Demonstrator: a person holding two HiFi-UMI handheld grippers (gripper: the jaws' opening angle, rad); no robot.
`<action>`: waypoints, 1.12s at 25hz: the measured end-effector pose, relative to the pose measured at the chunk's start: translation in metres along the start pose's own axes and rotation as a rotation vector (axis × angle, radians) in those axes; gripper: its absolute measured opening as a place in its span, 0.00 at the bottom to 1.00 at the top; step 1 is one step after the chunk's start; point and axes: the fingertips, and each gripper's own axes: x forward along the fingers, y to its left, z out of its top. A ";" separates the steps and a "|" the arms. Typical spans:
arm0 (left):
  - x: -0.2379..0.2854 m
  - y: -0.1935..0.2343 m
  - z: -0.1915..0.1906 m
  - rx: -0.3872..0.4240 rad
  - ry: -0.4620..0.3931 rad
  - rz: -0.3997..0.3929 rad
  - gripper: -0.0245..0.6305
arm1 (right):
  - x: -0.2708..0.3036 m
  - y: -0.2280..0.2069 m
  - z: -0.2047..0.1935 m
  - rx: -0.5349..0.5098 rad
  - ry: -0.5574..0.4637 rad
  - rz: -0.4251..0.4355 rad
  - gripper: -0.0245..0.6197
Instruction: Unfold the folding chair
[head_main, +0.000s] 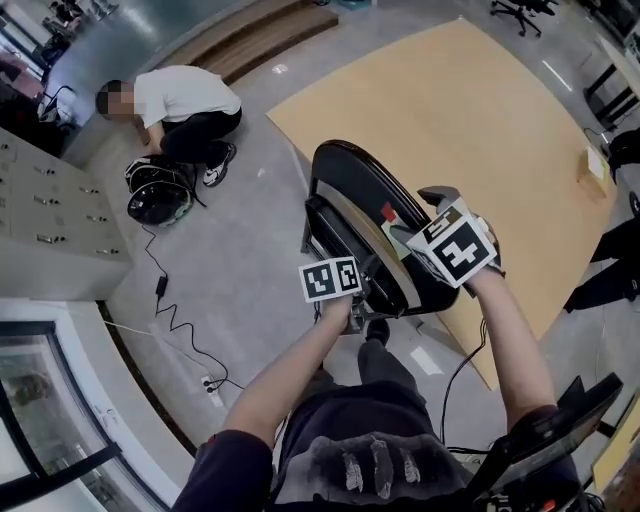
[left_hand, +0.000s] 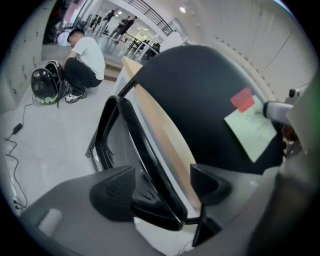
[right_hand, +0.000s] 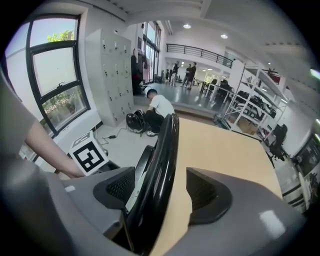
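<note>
The folded black chair (head_main: 365, 205) stands upright on the floor in front of me, with a red note (left_hand: 242, 99) and a pale green note (left_hand: 250, 131) stuck on its round black panel (left_hand: 200, 85). My left gripper (head_main: 362, 292) is open at the chair's near edge. In the left gripper view a black frame bar (left_hand: 137, 150) runs between the jaws of the left gripper (left_hand: 162, 182), close to the left finger. My right gripper (head_main: 405, 232) is open over the top. The chair's glossy black edge (right_hand: 162, 160) passes between the fingers of the right gripper (right_hand: 160, 187), with a gap on the right.
A person (head_main: 185, 105) crouches by a helmet and bag (head_main: 158, 195) at the far left. A cable (head_main: 170, 320) runs over the grey floor to a power strip. Grey lockers (head_main: 50, 215) line the left. A wooden platform (head_main: 480, 110) lies behind the chair.
</note>
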 end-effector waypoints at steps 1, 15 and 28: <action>0.011 0.003 0.002 0.009 0.014 0.021 0.56 | 0.006 0.002 -0.005 -0.013 0.031 0.015 0.54; 0.056 0.019 -0.008 -0.107 0.113 -0.079 0.63 | 0.019 0.010 -0.014 0.062 0.137 0.018 0.27; 0.052 0.018 -0.012 -0.084 0.106 -0.150 0.33 | 0.028 0.007 -0.021 0.161 0.134 0.098 0.21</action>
